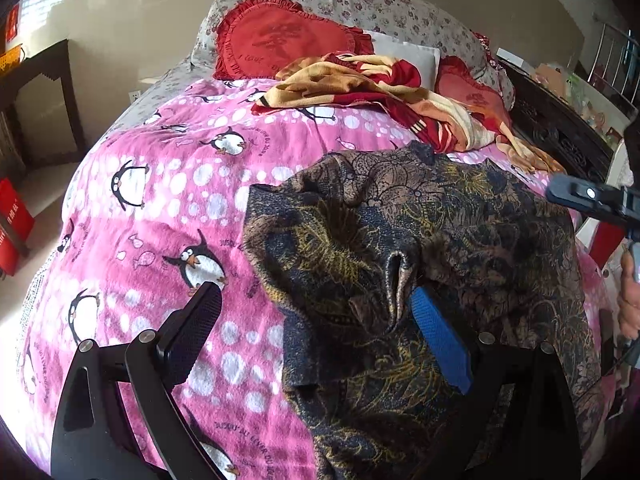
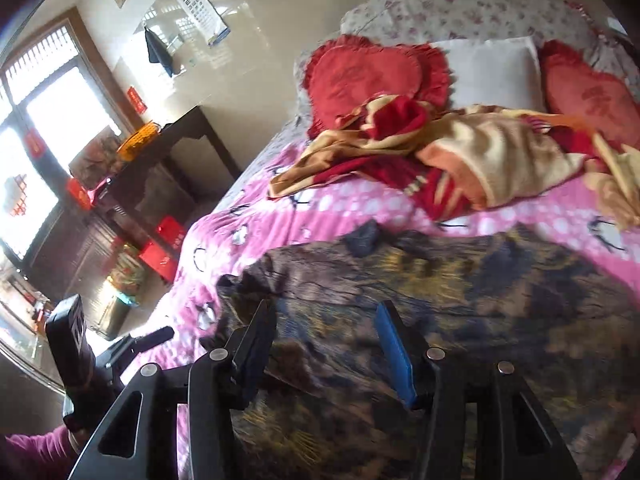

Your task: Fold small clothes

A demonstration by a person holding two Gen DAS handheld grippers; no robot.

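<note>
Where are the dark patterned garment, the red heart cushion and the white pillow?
dark patterned garment [image 1: 460, 216], left wrist view, its flat middle.
red heart cushion [image 1: 280, 46], left wrist view, its face.
white pillow [image 2: 496, 72], right wrist view, its middle.

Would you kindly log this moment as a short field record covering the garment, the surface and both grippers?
garment: dark floral patterned cloth, spread out and rumpled
surface: pink penguin-print blanket on the bed
left gripper: open over the garment's left edge, a raised fold by its blue finger
right gripper: open above the garment, view blurred
behind: crumpled red and tan blanket, red heart-shaped ruffled cushion
</note>
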